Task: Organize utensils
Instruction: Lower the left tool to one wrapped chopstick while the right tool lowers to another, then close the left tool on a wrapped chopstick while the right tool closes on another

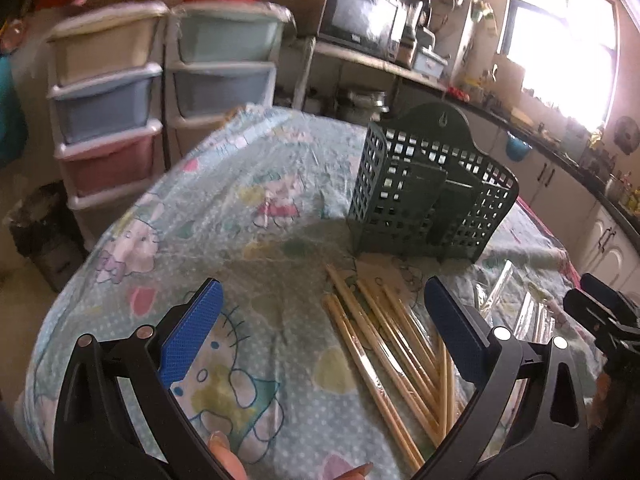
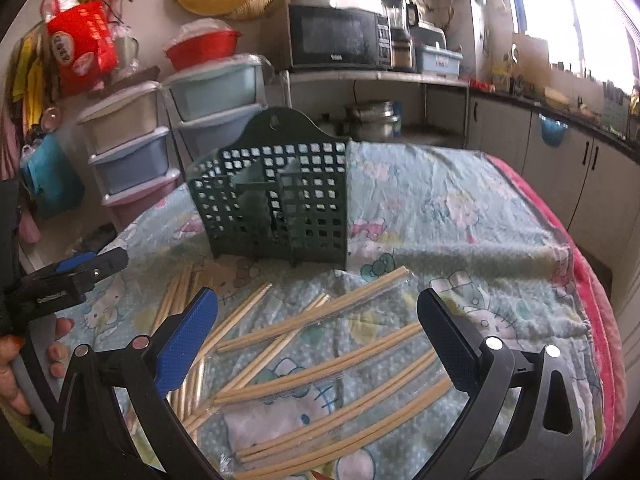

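Matt green plastic caddy (image 2: 276, 204); pale wooden chopsticks (image 2: 320, 376) – glossy sleeves; printed cloth (image 2: 460, 208)

Near ends of the chopsticks (image 1: 384, 364) run under my left gripper (image 1: 324, 340) frame, hidden. Bottom edge of the right wrist view cuts off the nearest chopsticks. Inside of the green utensil holder (image 2: 276, 200) is too dim to tell contents. Counter clutter by the window (image 1: 560, 40) is washed out, unreadable. Drawer units (image 1: 108, 92) blurred.
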Demonstrator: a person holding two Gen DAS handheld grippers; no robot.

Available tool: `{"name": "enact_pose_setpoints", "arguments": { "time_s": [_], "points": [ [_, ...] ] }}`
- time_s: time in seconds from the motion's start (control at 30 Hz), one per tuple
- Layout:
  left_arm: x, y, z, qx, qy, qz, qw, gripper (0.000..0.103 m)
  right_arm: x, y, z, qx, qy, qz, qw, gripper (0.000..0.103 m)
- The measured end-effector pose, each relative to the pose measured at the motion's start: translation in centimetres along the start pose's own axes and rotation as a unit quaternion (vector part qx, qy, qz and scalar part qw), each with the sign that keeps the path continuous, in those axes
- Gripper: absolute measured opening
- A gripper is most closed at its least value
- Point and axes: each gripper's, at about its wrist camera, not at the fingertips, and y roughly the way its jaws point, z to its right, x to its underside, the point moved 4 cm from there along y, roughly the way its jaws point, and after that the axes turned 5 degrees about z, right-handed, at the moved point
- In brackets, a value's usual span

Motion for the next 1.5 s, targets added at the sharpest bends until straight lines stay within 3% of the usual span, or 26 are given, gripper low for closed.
{"name": "enact_pose_setpoints", "arguments": {
  "time_s": [0.13,0.33,0.5,0.77,1.0,1.1,1.17,1.3,1.37,1.5],
  "points": [
    [-0.5,1.9,0.1,0.027,-0.005,-0.035,0.999,0.093,-0.7,1.7,1.5,0.002,0.019,-0.028,0.999,0.097],
    [-0.5,5.2,0.1,0.031,-0.013,-0.087,0.9957,0.092,-0.7,4.3,3.8,0.005,0.053,-0.064,0.997,0.097],
    [-0.5,7.3,-0.2,0.055,-0.041,-0.121,0.9903,0.077,0.2,6.3,5.1,0.0,0.085,-0.107,0.991,0.093],
    [-0.3,9.3,-0.7,0.079,-0.073,-0.153,0.9824,0.058,0.9,9.0,6.7,-0.013,0.144,-0.148,0.978,0.077],
    [0.1,10.6,-1.0,0.089,-0.093,-0.168,0.9772,0.052,1.1,10.8,8.6,-0.025,0.209,-0.17,0.963,0.066],
    [0.0,10.9,-1.0,0.087,-0.095,-0.169,0.9772,0.048,0.9,11.3,9.2,-0.027,0.225,-0.172,0.959,0.059],
    [0.0,11.0,-0.9,0.083,-0.094,-0.169,0.9776,0.045,0.7,11.6,9.5,-0.023,0.231,-0.17,0.958,0.048],
    [-0.1,11.3,-1.0,0.071,-0.088,-0.167,0.9794,0.034,0.7,12.0,10.0,-0.022,0.237,-0.166,0.957,0.027],
    [-0.2,11.5,-1.2,0.064,-0.088,-0.167,0.98,0.022,0.7,11.9,10.1,-0.03,0.243,-0.163,0.956,0.019],
    [-0.5,12.0,-1.9,0.059,-0.091,-0.17,0.9794,0.009,0.3,11.2,9.8,-0.043,0.244,-0.15,0.957,0.017]
  ]
}}
